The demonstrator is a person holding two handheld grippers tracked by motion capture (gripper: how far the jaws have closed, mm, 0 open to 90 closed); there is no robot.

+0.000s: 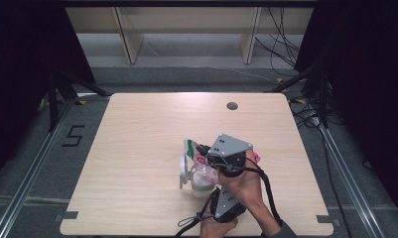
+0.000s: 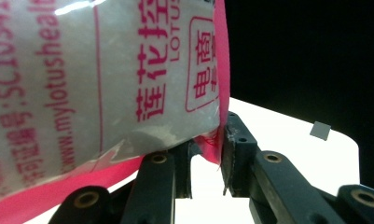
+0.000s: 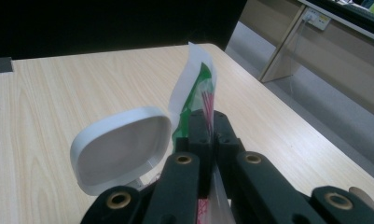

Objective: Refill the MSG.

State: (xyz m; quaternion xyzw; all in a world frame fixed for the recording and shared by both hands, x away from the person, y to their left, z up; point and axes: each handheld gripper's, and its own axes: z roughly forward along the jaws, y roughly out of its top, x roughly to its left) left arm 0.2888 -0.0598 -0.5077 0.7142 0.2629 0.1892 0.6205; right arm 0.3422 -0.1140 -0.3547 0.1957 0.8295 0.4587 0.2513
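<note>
Nearest the table's [image 1: 137, 148] front edge, at about 6 o'clock in the high view: left gripper [image 1: 221, 198], held in a hand [image 1: 217, 227], pointing up toward 12. In the left gripper view, jaws clamped on the pink sealed corner of a plastic bag [image 2: 82, 79], translucent with red lettering, white powder inside; the seam pinched just right of centre, the bag's body spreading toward 10 o'clock.

Just beyond, at the middle of the table's near half: right gripper [image 1: 221, 161] under its grey three-cornered plate, gripped by the other hand [image 1: 246, 183]. In the right gripper view, jaws pressed fully together on the bag's thin upper edge [image 3: 208, 100], green and red print rising toward 12.

Directly under the bag, touching or nearly so: a clear container [image 1: 201, 181] with white contents, resting on the wood. At its 9 o'clock, a white hinged lid [image 1: 183, 171], flipped open and standing on edge.

Farthest, toward 12 to 1 o'clock near the back edge: a round grey cable hole [image 1: 232, 105].
</note>
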